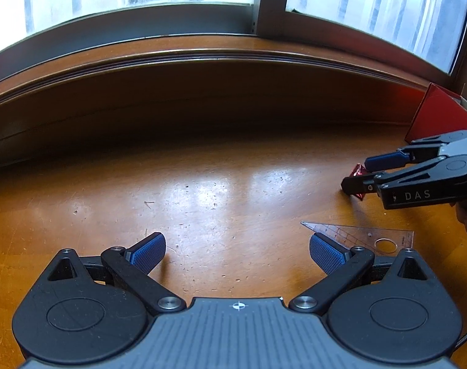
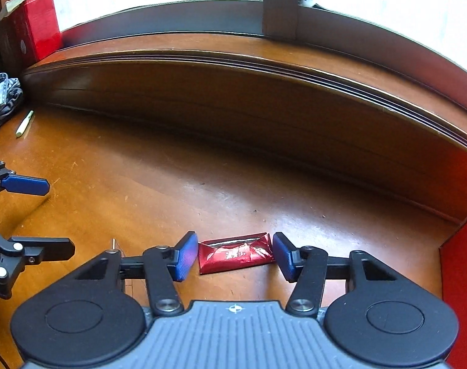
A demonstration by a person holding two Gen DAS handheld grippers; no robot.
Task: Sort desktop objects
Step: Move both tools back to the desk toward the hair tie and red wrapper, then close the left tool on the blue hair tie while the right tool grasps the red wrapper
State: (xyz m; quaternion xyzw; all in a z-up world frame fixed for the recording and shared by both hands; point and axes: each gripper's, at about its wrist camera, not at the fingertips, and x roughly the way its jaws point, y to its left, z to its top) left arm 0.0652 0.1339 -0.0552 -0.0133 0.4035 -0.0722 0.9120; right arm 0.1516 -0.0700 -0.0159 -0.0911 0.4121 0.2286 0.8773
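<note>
A red foil candy wrapper (image 2: 236, 255) lies flat on the wooden desk (image 2: 202, 184). My right gripper (image 2: 235, 256) is low over it with one blue pad on each side, close to its ends; whether the pads touch it I cannot tell. In the left wrist view the right gripper (image 1: 361, 174) is at the right with the wrapper (image 1: 358, 172) between its fingers. My left gripper (image 1: 237, 253) is open and empty above the bare desk. A clear triangle ruler (image 1: 362, 236) lies flat by its right finger.
A red box (image 1: 439, 113) stands at the desk's right edge, also in the right wrist view (image 2: 462, 279). Another red box (image 2: 33, 27) stands at the back left beside the windowsill (image 2: 233, 46). A pale pen (image 2: 24, 124) and crumpled grey fabric (image 2: 1, 98) lie at the left.
</note>
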